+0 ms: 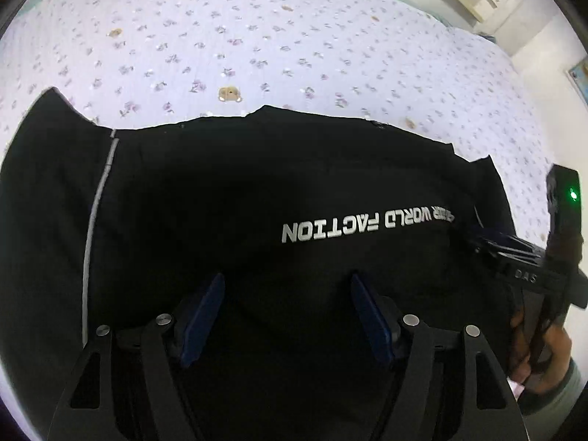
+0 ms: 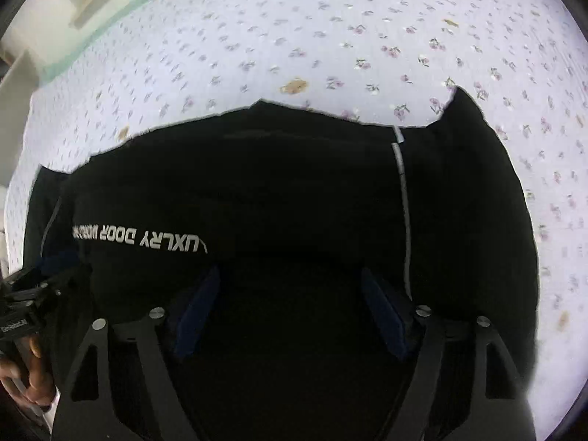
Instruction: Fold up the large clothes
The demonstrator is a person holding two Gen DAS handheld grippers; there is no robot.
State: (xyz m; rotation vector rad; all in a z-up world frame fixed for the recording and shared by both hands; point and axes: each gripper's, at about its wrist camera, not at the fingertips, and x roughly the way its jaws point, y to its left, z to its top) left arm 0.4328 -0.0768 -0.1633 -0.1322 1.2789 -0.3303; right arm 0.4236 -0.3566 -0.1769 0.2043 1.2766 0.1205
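A black garment (image 1: 228, 191) lay spread flat on a bed covered by a pale lilac sheet (image 1: 257, 36) printed with small flowers. White lettering (image 1: 367, 226) ran across the cloth, upside down to both cameras, and a thin grey stripe (image 1: 92, 228) ran down one side panel.

The left gripper (image 1: 286, 316) pointed steeply down over the near part of the garment. Its jaws stood wide apart, the blue pads (image 1: 204, 316) clear of each other, with only flat cloth below them. Nothing was pinched between them, and whether the tips touched the cloth could not be told.

The right gripper (image 2: 290, 312) was held the same way, just beside the left one, also over the near edge. Its jaws were likewise wide apart and held nothing, its pads (image 2: 382, 312) framing dark cloth. From the left wrist view it showed at the right edge, with a green light on its body and a hand (image 1: 540, 352) wrapped round its grip. From the right wrist view, the other hand (image 2: 25, 375) showed at the lower left corner, holding the left tool.
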